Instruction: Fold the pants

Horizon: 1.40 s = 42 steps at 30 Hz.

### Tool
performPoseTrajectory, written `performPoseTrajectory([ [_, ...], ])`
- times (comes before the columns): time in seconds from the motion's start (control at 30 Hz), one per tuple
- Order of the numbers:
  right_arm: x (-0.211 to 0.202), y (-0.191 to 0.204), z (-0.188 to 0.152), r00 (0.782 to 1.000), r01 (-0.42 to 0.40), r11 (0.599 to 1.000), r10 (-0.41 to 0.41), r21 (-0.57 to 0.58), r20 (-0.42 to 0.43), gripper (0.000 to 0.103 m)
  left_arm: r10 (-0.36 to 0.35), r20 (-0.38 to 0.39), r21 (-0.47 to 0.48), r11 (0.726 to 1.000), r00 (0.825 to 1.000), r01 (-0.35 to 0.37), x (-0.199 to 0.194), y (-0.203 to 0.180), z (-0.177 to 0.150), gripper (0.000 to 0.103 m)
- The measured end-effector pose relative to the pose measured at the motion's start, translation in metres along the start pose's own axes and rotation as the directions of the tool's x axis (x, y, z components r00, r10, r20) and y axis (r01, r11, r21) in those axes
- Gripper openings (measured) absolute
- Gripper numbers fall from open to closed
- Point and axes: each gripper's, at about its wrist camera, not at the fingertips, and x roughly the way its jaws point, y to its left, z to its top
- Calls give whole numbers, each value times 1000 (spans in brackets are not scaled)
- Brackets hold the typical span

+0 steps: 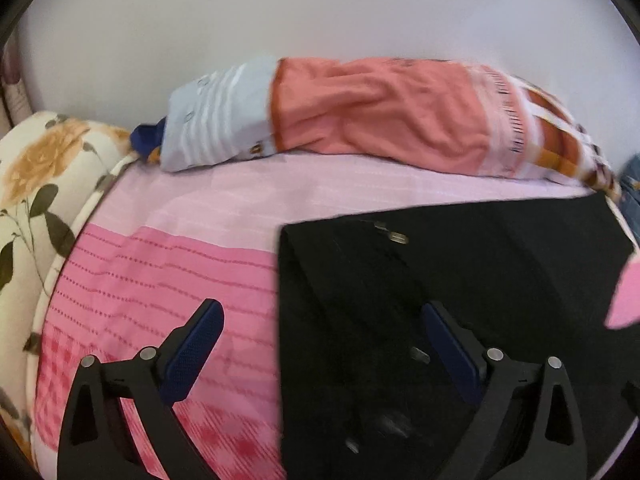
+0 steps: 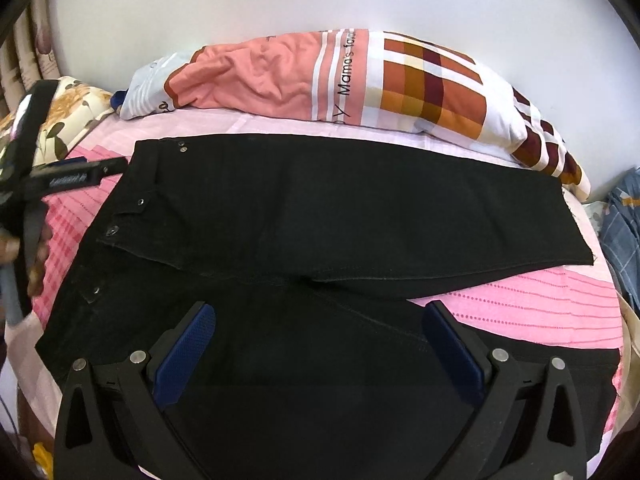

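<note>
Your left gripper (image 1: 322,322) stands wide open, empty, blue pads apart, hovering over the waistband edge of the black denim pants (image 1: 460,288); one finger over cloth, the other over the pink striped bedsheet (image 1: 160,264). Your right gripper (image 2: 320,328) also gapes empty above the pants (image 2: 340,200), which lie flat on the sheet, legs running toward 3 o'clock, waistband at 9. At 12 o'clock, a salmon and checked pillow (image 2: 360,76) lies against the wall. Floral cushion (image 1: 44,184) at 9 o'clock.
</note>
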Motion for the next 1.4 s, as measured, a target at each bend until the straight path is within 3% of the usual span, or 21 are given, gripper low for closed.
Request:
performPoseTrajectory([
  [0.13,8,-3,1,1000,-6,1000,6,7,-10,103,-79,-73,-30,997,994,77,37,20,16,98],
  [0.23,13,-6,0,1000,-10,1000,10,9,-17,103,-45,-63,-38,998,997,43,50,29,26,96],
  [0.33,18,-9,-1,1000,-14,1000,14,14,-21,103,-133,-76,-64,990,988,129,65,37,35,95],
  [0.37,19,-10,-1,1000,-15,1000,16,18,-22,103,-134,-94,-50,990,987,130,74,36,38,95],
  [0.47,23,-15,0,999,-28,999,29,41,-24,103,-214,-149,-37,977,965,210,94,31,42,95],
  [0.5,23,-17,0,999,-28,999,29,46,-23,103,-240,-131,-23,971,962,239,93,29,43,91],
  [0.53,24,-20,1,999,-24,998,25,52,-23,103,-305,-133,-18,952,943,305,92,26,45,82],
  [0.57,24,-21,0,999,-21,998,22,56,-23,103,-316,-137,-32,949,939,314,93,26,45,66],
  [0.6,26,-24,0,1000,-18,998,19,62,-25,103,-291,-129,-62,956,948,285,92,31,46,50],
  [0.7,29,-31,0,999,-15,996,18,85,-33,103,-344,-135,-107,937,929,331,91,43,44,32],
  [0.87,31,-42,9,999,-45,993,47,106,-15,103,-276,-73,41,959,958,280,44,22,37,15],
  [0.93,32,-54,22,990,-138,978,139,155,4,103,-260,-25,81,962,965,261,18,14,33,15],
  [1.0,35,-68,37,966,-256,941,256,223,31,103,-265,40,103,960,964,259,-11,8,26,15],
  [1.07,45,-85,54,916,-392,861,397,324,53,103,-275,90,121,957,957,264,-37,-1,19,15],
  [1.1,57,-97,67,871,-469,786,487,403,62,103,-283,106,124,955,953,270,-51,-5,12,15],
  [1.2,87,-115,95,783,-559,629,615,540,94,103,-322,124,90,946,939,312,-71,-17,-4,15],
  [1.27,103,-120,114,768,-564,596,633,572,97,101,-336,132,71,941,932,330,-78,-23,-13,15],
  [1.33,121,-119,129,741,-579,569,666,584,86,90,-350,139,49,937,926,346,-87,-25,-25,15],
  [1.4,140,-120,135,742,-539,553,669,635,47,62,-359,141,38,933,923,358,-93,-28,-33,15],
])
